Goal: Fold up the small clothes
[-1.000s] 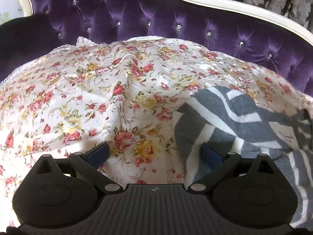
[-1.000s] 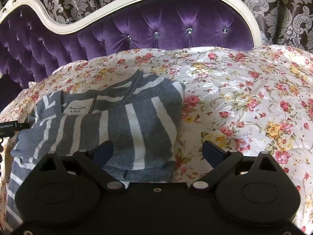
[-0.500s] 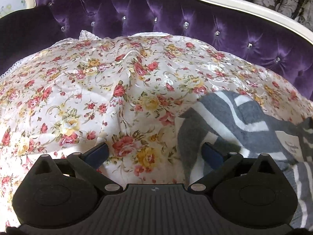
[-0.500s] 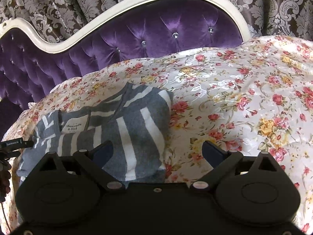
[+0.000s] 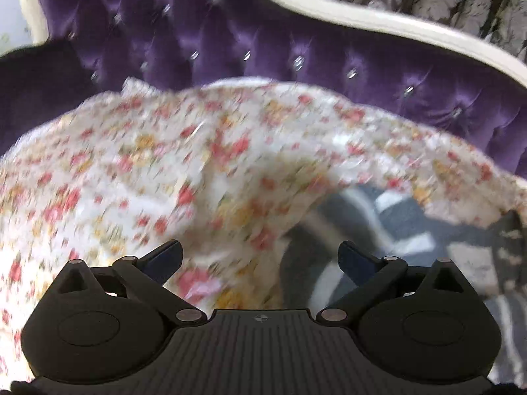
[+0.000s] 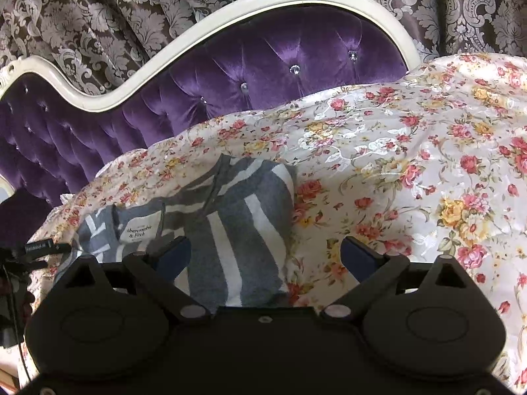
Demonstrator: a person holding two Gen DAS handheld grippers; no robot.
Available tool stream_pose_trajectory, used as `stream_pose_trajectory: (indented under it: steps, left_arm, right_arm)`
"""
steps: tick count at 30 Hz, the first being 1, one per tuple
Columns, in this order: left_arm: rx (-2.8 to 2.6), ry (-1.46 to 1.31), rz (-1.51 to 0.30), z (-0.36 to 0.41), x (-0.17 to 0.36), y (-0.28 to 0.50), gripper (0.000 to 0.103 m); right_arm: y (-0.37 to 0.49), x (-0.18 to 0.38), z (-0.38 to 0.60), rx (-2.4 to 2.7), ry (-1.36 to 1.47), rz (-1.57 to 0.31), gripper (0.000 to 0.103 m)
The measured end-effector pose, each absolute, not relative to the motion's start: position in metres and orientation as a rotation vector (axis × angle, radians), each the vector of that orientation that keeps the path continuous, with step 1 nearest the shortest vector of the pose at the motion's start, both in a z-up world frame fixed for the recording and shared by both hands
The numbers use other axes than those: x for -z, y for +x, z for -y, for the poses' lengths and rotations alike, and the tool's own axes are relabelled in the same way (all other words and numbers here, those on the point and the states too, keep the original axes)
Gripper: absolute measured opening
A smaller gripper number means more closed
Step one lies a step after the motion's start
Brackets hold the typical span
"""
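A grey garment with white stripes (image 6: 237,227) lies folded on the floral bedspread (image 6: 411,164), its white neck label facing up at the left. My right gripper (image 6: 265,256) is open and empty, held above the garment's right edge. In the blurred left wrist view the garment (image 5: 395,233) sits at the lower right. My left gripper (image 5: 260,256) is open and empty, above the bedspread (image 5: 148,171) by the garment's left edge.
A purple tufted headboard (image 6: 257,65) with a cream frame (image 6: 230,16) runs behind the bed. Patterned curtains (image 6: 98,10) hang behind it. The other gripper's tip (image 6: 36,250) shows at the left edge of the right wrist view.
Both grippers have pulled back and up from the garment, staying open. The left view is now motion-blurred. The garment has not moved.
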State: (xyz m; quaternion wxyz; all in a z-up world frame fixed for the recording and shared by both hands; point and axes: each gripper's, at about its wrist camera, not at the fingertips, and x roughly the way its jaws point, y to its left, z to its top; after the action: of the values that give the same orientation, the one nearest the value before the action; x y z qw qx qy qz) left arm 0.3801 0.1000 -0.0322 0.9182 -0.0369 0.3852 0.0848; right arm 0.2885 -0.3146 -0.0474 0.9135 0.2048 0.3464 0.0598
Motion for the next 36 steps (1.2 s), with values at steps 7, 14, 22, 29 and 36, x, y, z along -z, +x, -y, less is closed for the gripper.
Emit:
stream_pose_trajectory:
  steps: [7, 14, 22, 29, 36]
  left_arm:
    - [-0.136, 0.038, -0.805, -0.055, 0.027, 0.423, 0.102]
    - [-0.087, 0.045, -0.858, -0.046, 0.057, 0.424, 0.103]
    - [-0.050, -0.046, -0.828, -0.065, 0.066, 0.400, 0.103]
    - [-0.020, -0.023, -0.848, -0.066, 0.063, 0.401, 0.103]
    - [-0.044, -0.041, -0.892, -0.063, 0.053, 0.427, 0.101]
  right_arm:
    - [0.290, 0.046, 0.313, -0.130, 0.428, -0.708, 0.099]
    - [0.289, 0.045, 0.307, -0.147, 0.395, -0.698, 0.099]
    - [0.290, 0.046, 0.300, -0.160, 0.394, -0.707, 0.099]
    - [0.290, 0.048, 0.298, -0.174, 0.398, -0.721, 0.099]
    - [0.289, 0.047, 0.296, -0.184, 0.400, -0.721, 0.099]
